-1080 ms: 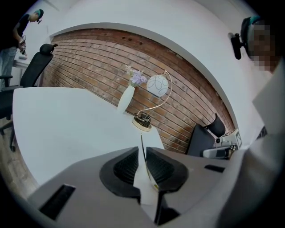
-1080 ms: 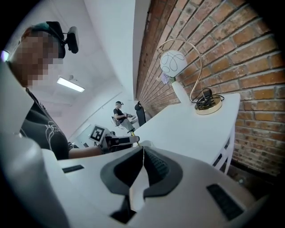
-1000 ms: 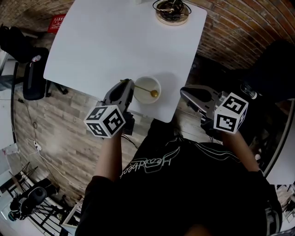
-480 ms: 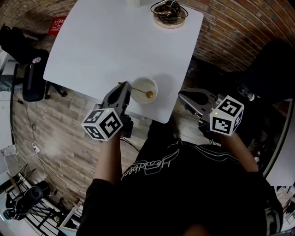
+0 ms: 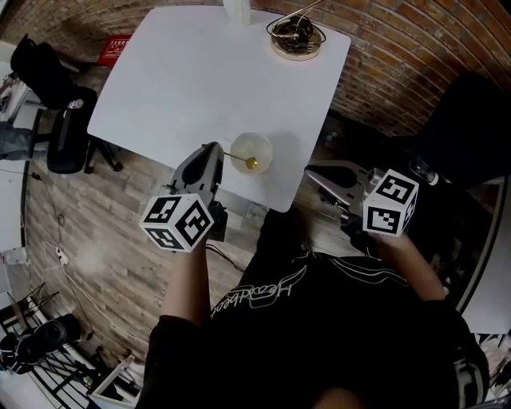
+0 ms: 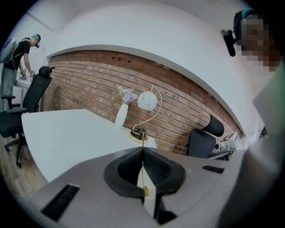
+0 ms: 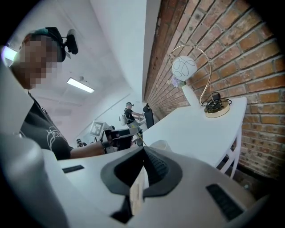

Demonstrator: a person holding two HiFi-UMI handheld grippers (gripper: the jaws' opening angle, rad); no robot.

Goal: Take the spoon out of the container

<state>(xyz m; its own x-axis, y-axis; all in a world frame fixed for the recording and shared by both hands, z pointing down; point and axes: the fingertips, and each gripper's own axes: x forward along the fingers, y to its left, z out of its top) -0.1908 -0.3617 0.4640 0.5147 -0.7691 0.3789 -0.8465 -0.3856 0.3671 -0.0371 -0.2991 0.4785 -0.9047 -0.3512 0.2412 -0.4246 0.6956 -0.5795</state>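
A small cream container (image 5: 250, 149) stands near the front edge of the white table (image 5: 200, 80). A thin gold spoon (image 5: 239, 158) lies across it, its round bowl over the near rim and its handle reaching left. My left gripper (image 5: 209, 148) is shut on that handle's end. In the left gripper view the gold spoon handle (image 6: 143, 171) shows as a fine line pinched between the closed pads of the left gripper (image 6: 143, 149). My right gripper (image 5: 313, 172) hangs off the table's right side, shut and holding nothing. The right gripper view shows the container (image 7: 161, 144) past its closed jaws.
A lamp with a round gold base (image 5: 297, 32) and a white vase (image 5: 236, 9) stand at the table's far edge. A black office chair (image 5: 68, 136) is to the left on the wood floor. A brick wall (image 5: 399, 48) runs along the right.
The left gripper's jaws have closed on the spoon's handle. The right gripper has stayed beside the table, still shut.
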